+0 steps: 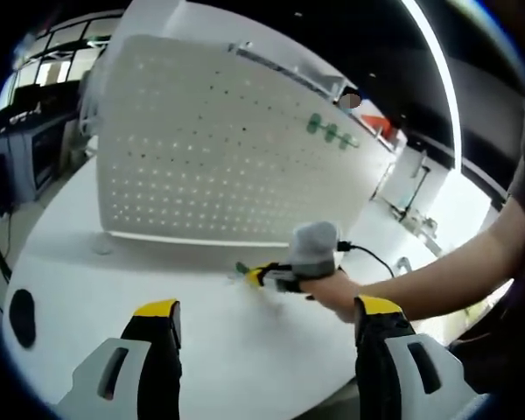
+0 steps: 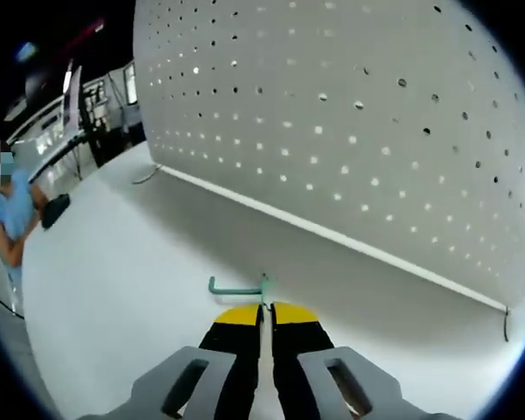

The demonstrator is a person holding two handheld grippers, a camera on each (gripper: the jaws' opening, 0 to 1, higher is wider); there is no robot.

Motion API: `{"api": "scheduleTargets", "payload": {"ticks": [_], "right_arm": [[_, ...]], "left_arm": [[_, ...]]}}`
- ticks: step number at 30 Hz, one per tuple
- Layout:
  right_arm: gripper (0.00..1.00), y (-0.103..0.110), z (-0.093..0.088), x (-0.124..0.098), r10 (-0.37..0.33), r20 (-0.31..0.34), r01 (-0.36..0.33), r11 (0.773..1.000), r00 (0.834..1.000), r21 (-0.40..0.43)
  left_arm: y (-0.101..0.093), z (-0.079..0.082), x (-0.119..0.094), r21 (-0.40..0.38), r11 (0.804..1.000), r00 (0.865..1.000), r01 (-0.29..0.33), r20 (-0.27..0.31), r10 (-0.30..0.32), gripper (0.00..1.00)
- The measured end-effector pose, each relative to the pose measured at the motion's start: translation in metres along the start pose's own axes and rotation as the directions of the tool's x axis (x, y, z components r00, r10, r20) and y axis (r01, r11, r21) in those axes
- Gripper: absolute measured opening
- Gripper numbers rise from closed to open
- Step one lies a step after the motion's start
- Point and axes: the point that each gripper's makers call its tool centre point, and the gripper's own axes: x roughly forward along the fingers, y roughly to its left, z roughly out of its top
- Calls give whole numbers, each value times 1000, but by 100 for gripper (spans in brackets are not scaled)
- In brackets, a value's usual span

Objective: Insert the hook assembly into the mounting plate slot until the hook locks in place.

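Gripping the green hook (image 2: pixel 234 286) by its back end, our right hand-held gripper (image 2: pixel 267 308) has its yellow-tipped jaws pressed together on the thin wire, low over the white tabletop (image 2: pixel 114 289). The hook's bent tip points away to the left in the right gripper view, and the piece sits close to the tabletop; we cannot tell whether it has lifted clear. We judge the pick-up step is in hand and the insertion not yet begun.

From the left gripper view, the right hand-held gripper (image 1: pixel 255 276) and the hand (image 1: pixel 337 290) holding it sit near the foot of the upright white pegboard (image 1: pixel 227 149), which we take to be the mounting plate. Three green hooks (image 1: pixel 331 133) already hang high on it. Our left hand-held gripper (image 1: pixel 267 319) has its jaws wide apart, holding nothing.

Next, we would need to raise the hook, turn its mounting end toward the board, and line it up with a hole before pressing in.
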Motion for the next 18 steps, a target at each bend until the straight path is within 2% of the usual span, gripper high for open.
{"api": "scheduleTargets", "payload": {"ticks": [12, 18], "right_arm": [[0, 2, 8, -9, 14, 39, -14, 1000, 999, 10], [0, -2, 22, -22, 8, 83, -8, 1000, 997, 2]], "left_arm": [[-2, 5, 0, 3, 1000, 1000, 2, 13, -2, 83], [-9, 9, 0, 3, 1000, 1000, 15, 28, -15, 84]]}}
